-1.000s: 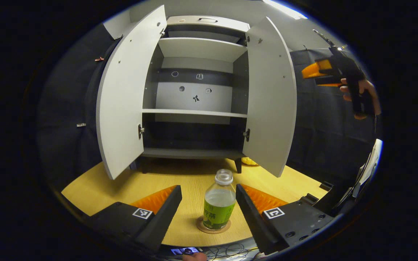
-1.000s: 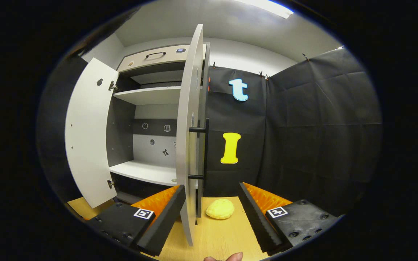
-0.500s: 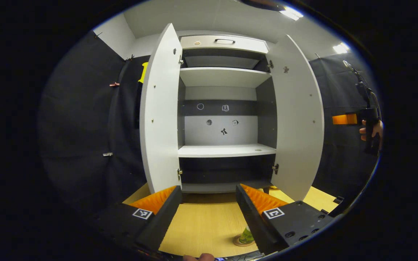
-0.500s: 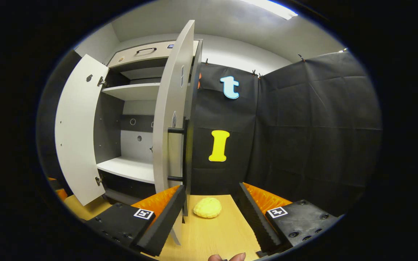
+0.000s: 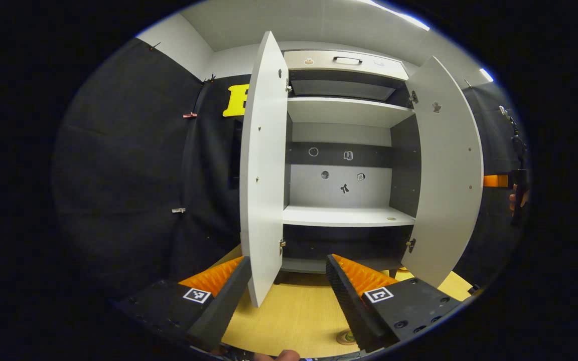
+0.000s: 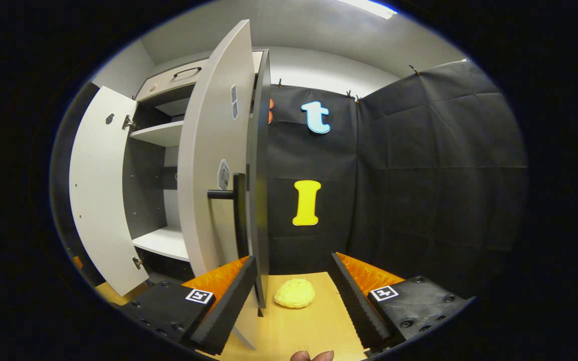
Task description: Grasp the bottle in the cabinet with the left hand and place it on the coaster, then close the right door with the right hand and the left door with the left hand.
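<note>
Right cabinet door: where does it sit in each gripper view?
Left gripper view: the white right cabinet door stands open right of centre, its inner face to the camera.
Right gripper view: it is left of centre, seen from its outer side, with the black bar handle.
Shared landmark: the white middle shelf.

Cabinet doors (image 5: 264,170) and shelves (image 5: 346,215): smooth matt laminate, light grey. Tabletop (image 5: 294,316): pale wood grain, satin. Booth wall (image 6: 434,175): matt black cloth, creased. Door handle (image 6: 239,210): matt black bar.
</note>
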